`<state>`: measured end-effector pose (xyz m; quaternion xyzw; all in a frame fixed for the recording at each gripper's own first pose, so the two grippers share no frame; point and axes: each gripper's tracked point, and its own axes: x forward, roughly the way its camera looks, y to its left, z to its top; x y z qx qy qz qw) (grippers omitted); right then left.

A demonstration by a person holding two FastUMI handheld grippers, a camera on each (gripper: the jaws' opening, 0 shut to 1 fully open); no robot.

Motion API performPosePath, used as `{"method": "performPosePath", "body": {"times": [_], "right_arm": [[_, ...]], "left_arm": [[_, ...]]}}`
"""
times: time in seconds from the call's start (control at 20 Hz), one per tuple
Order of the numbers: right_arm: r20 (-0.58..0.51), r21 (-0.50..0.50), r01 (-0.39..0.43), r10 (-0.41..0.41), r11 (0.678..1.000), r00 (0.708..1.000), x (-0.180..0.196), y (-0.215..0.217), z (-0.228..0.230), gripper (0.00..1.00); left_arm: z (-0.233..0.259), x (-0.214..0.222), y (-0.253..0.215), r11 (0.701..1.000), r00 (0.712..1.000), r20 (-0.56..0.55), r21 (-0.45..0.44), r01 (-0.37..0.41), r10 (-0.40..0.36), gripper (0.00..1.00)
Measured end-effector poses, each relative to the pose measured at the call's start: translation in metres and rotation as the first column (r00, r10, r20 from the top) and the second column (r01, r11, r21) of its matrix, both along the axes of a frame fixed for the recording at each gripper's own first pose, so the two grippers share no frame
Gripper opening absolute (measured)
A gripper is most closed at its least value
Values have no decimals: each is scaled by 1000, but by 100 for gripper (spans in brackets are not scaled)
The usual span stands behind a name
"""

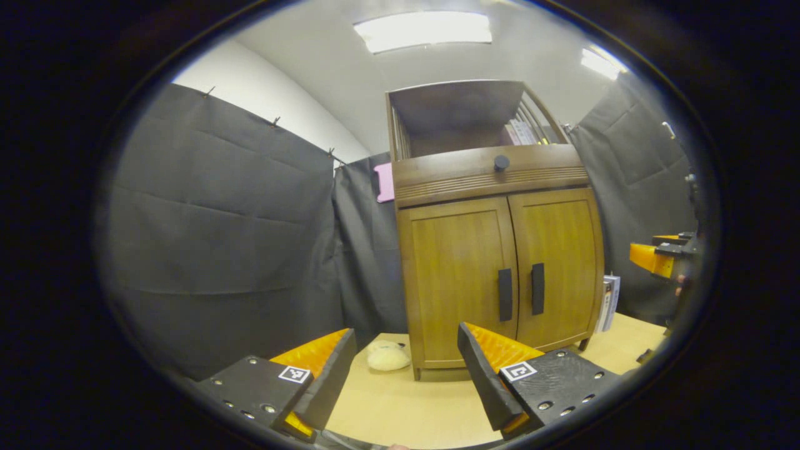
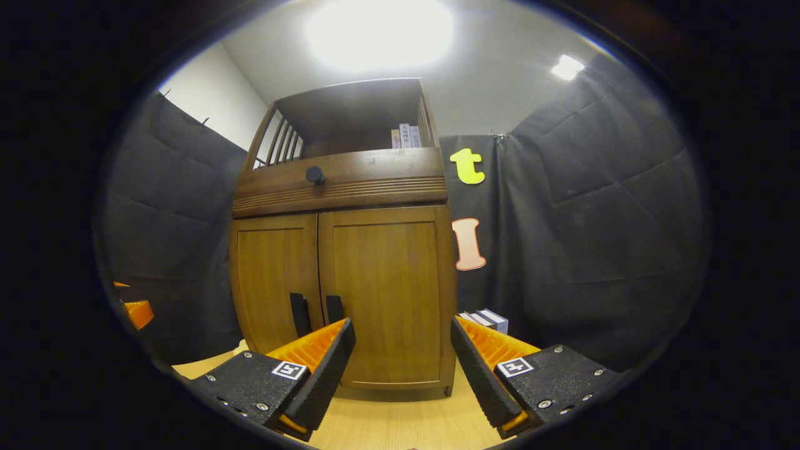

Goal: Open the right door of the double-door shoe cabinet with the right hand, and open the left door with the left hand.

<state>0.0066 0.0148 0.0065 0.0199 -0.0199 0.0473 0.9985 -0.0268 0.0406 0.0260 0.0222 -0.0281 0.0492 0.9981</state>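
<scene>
1. Wide apart and empty, the right tool [image 2: 400, 350] at the bottom of the right gripper view, fingers spread with bare table [image 2: 387, 425] between.
2. Straight ahead of it, well apart: shoe cabinet [image 2: 340, 250], standing on the table, both doors shut.
3. Right door [image 2: 384, 294] dead in front; its black handle [image 2: 334, 309] upright, long axis vertical, sitting up and left of centre, just over the left-hand fingertip [image 2: 340, 337].
4. Left door [image 1: 456, 281] and its own upright handle [image 1: 505, 294] seen from the left gripper view, above and a touch right of the left tool [image 1: 406, 350], also spread wide, gripping nothing.
5. Two handles side by side at the centre seam, close together but not touching.
6. Right tool [image 1: 653, 257] glimpsed far right in the left gripper view, off the cabinet's right side.
7. Judgement: right tool first by the task's order; forward and a shade left to reach the vertical bar, fingers either side of it.
8. Risk, as a guess: catching the neighbouring handle, given how near the pair stand.
</scene>
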Motion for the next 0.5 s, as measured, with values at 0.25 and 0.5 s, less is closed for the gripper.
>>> {"method": "performPosePath", "body": {"times": [0.25, 0.5], "right_arm": [[-8, 8, -53, 53, 999, 999, 5, 9, -2, 94], [-11, 12, -88, 88, 996, 996, 32, 31, -11, 94]], "left_arm": [[2, -13, 19, 999, 999, -1, 8, -48, 48, 100], [-1, -25, 40, 995, 995, -10, 13, -98, 98, 94]]}}
